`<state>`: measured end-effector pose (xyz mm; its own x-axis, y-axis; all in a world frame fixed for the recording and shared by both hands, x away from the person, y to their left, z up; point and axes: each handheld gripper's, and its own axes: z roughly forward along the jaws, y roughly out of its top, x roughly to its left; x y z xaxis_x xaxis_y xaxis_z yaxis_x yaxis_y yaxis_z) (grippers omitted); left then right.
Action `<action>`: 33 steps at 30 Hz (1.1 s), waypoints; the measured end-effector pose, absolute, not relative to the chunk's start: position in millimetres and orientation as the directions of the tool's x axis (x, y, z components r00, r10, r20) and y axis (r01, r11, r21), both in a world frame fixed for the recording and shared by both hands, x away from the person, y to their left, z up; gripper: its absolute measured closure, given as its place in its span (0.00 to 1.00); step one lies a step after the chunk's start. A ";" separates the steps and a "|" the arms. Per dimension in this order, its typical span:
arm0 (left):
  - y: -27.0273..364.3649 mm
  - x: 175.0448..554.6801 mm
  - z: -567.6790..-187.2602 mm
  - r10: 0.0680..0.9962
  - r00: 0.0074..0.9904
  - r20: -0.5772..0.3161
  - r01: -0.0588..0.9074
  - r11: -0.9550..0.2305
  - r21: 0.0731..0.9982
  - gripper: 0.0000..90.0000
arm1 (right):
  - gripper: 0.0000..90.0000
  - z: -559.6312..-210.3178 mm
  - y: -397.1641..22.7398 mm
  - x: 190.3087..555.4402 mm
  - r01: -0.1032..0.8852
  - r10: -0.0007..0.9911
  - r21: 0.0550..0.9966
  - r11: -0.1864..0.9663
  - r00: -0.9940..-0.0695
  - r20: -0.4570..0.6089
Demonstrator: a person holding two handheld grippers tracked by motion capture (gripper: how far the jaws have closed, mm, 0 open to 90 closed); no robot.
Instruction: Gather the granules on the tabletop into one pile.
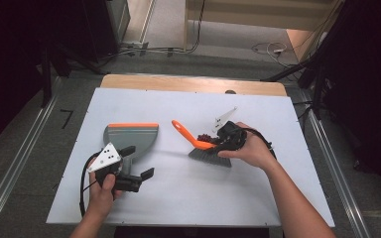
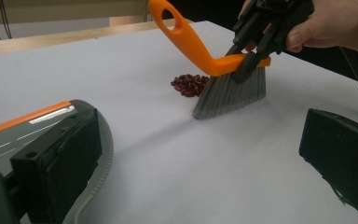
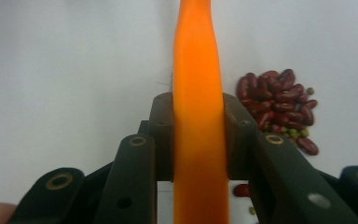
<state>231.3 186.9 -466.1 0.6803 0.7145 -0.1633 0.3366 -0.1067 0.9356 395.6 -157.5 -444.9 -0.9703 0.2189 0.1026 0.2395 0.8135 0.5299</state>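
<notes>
A hand brush with an orange handle (image 1: 184, 132) (image 2: 191, 42) (image 3: 198, 70) and grey bristles (image 1: 211, 156) (image 2: 233, 91) stands on the white tabletop (image 1: 178, 198), right of centre. My right gripper (image 1: 222, 141) (image 2: 254, 49) (image 3: 198, 135) is shut on the handle just above the bristles. A small pile of red beans (image 1: 206, 136) (image 2: 189, 85) (image 3: 277, 105), with a few small green ones among them, lies beside the bristles. To the left lies a grey dustpan (image 1: 131, 135) (image 2: 23, 135) with an orange lip. My left gripper (image 1: 138, 162) (image 2: 200, 154) stands open at the dustpan's handle end, one jaw against the pan.
The white board lies on a wooden table whose far edge (image 1: 193, 83) shows beyond it. Metal rails (image 1: 15, 168) run along both sides on the floor, and cables (image 1: 270, 48) lie on the floor behind. Bare board stretches between the dustpan and the brush.
</notes>
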 end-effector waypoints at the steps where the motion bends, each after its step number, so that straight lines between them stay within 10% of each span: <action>1: 187.1 231.4 -466.2 0.714 0.681 -0.163 0.336 -0.107 0.936 0.00 | 0.76 -445.3 -157.6 398.2 0.232 0.215 0.539 0.810 -0.972 0.095; 33: 187.2 231.0 -465.8 0.715 0.680 -0.159 0.332 -0.107 0.937 0.00 | 0.76 -410.3 -197.5 380.5 0.310 0.383 0.649 0.695 -0.923 0.032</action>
